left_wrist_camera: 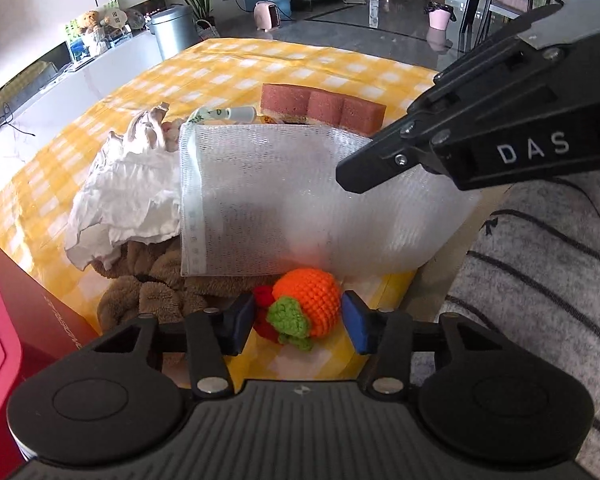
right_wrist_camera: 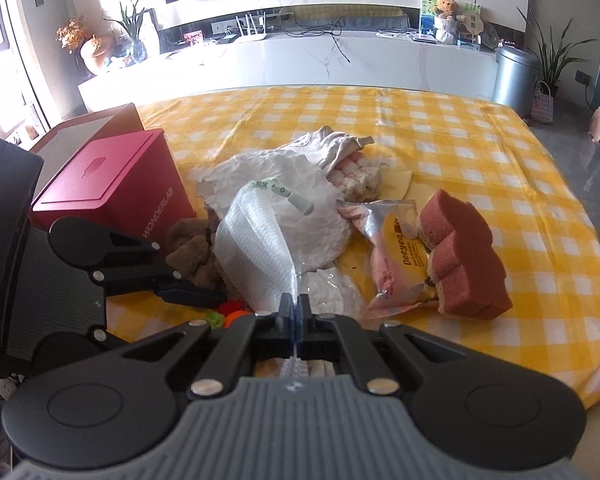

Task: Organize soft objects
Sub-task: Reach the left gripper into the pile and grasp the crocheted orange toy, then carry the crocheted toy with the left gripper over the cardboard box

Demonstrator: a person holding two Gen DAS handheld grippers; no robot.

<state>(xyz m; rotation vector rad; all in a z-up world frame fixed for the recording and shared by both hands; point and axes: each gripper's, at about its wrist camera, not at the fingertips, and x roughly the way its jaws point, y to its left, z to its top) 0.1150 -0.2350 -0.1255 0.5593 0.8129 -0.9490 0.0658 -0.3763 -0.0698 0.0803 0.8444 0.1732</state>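
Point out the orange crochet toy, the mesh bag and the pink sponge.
orange crochet toy [left_wrist_camera: 309, 303], left wrist view, orange body.
mesh bag [left_wrist_camera: 284, 196], left wrist view, flat middle panel.
pink sponge [right_wrist_camera: 466, 254], right wrist view, top face.

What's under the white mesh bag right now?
The white mesh bag, pinched and lifted by the right hand-held gripper, drapes over a brown plush towel; the crochet orange sits at its near edge. Anything deeper beneath is covered.
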